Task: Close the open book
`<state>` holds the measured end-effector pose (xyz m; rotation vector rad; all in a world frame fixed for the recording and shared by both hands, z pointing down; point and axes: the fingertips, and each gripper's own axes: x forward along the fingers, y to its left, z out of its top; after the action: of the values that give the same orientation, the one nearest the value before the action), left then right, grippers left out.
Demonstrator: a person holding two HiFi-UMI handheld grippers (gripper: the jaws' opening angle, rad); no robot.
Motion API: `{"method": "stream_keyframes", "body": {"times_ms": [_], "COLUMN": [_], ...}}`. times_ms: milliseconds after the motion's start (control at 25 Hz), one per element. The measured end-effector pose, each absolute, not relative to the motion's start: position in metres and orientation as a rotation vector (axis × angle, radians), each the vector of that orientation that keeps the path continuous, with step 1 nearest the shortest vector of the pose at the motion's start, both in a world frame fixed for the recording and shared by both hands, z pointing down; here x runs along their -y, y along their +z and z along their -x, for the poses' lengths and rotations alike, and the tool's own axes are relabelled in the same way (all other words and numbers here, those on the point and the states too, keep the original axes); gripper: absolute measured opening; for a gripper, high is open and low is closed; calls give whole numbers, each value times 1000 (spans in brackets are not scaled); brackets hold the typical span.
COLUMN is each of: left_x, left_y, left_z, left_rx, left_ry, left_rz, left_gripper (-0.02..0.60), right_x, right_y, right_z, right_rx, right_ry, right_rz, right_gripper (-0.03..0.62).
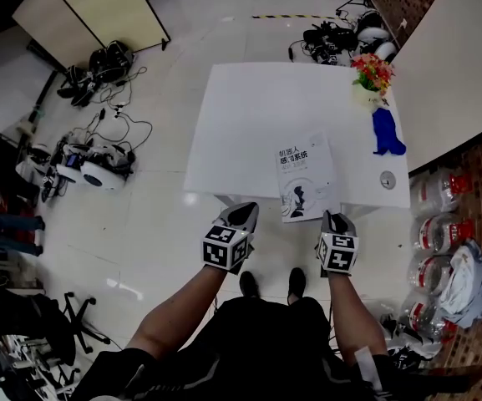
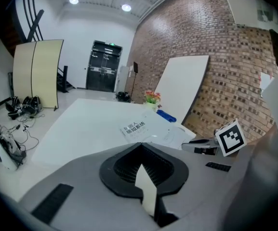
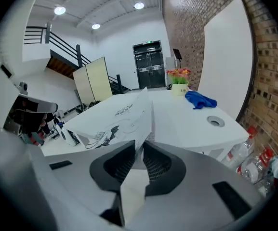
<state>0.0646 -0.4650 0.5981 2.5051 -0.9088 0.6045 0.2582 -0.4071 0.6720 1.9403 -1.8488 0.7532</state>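
Note:
A white book (image 1: 305,178) lies shut, cover up, on the white table (image 1: 249,124), and its near end juts over the table's front edge. My right gripper (image 1: 332,216) is at the book's near right corner. In the right gripper view the book (image 3: 114,117) runs down into the narrow gap of my right gripper (image 3: 142,141), whose jaws close on that corner. My left gripper (image 1: 242,211) hangs just off the table's front edge, left of the book, with nothing in it. In the left gripper view my left gripper (image 2: 139,144) has its jaws together, and the book (image 2: 139,128) lies beyond.
A pot of flowers (image 1: 372,75), a blue cloth (image 1: 387,134) and a small round disc (image 1: 388,180) sit along the table's right side. Water bottles (image 1: 437,232) lie on the floor at the right. Cables and gear (image 1: 90,161) lie on the floor at the left.

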Motion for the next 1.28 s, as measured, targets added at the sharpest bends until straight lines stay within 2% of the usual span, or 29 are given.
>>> {"method": "stream_keyframes", "body": {"times_ms": [120,280,640,840,1120,1160,1280], "left_x": [466,465,463,475,468,466,460], "left_y": [602,609,590,535,475,466,443], "left_z": [-73,-85,-91,-81,-70,-68,-60], "left_rx": [911,896,871,937,920,921,939], "left_ry": [591,607,565,399,233,220,189], "left_rz": [-2489,-2493,-2523,-2577,-2681,-2703,-2751], "left_gripper": [-5,-5,-5,-5,-5,-5,-5], "right_x": [410,407,396,401,421,421,416], "right_y": [683,699,707,630,486,469,426], "right_z": [-265,-276,-287,-292,-265,-262,-251], "right_rx": [1879,1880,1803,1954,2272,2302,2376], "right_ry": [815,898,911,735,462,420,324], "right_rz": [-1912,-1894,-1758,-1779,-1752,-1761,-1797], "right_gripper": [32,82,127,126,123,116,20]}}
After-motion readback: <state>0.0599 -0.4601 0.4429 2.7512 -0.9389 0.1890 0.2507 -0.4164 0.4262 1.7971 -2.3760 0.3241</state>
